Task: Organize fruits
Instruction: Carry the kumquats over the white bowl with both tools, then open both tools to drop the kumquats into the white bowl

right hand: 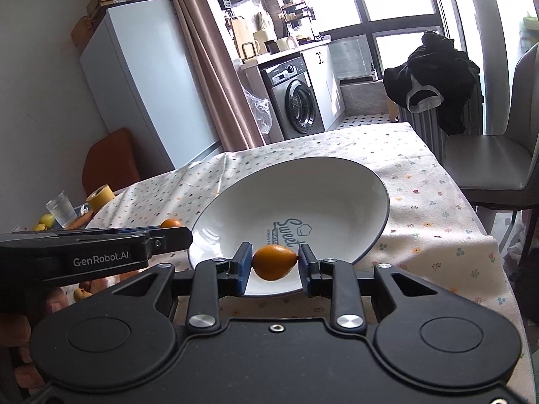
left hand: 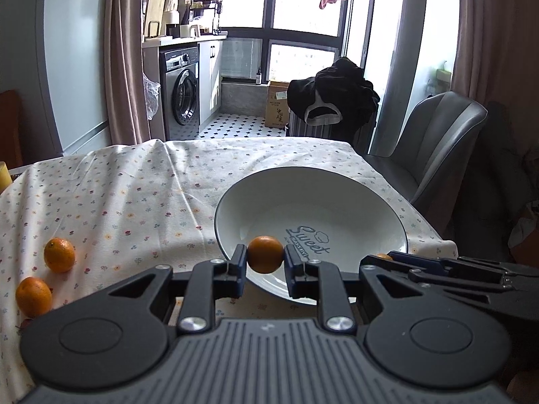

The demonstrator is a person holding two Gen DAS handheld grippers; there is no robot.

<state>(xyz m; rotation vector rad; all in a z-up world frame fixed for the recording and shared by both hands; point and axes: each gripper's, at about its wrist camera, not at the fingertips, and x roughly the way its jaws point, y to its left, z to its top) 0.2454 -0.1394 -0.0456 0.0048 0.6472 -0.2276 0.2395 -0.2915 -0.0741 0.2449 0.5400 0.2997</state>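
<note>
A white bowl (left hand: 337, 195) printed "Sweet" rests on the flowered tablecloth; the right wrist view shows the bowl (right hand: 320, 185) too. My left gripper (left hand: 265, 262) is shut on a small orange fruit (left hand: 265, 254), held above the bowl's near rim. My right gripper (right hand: 274, 262) is shut on a pointed orange fruit (right hand: 273, 262), also over the near rim. Each gripper shows in the other's view: the right gripper (left hand: 384, 257) at right, the left gripper (right hand: 171, 227) at left. Two loose orange fruits (left hand: 59, 255) (left hand: 33, 296) lie on the cloth at left.
A grey chair (left hand: 434, 148) stands past the table's right edge. At the table's far left corner are a glass (right hand: 62, 208), a roll of yellow tape (right hand: 100, 197) and yellow fruit (right hand: 47, 219). Bare tablecloth (left hand: 151, 181) lies beyond and left of the bowl.
</note>
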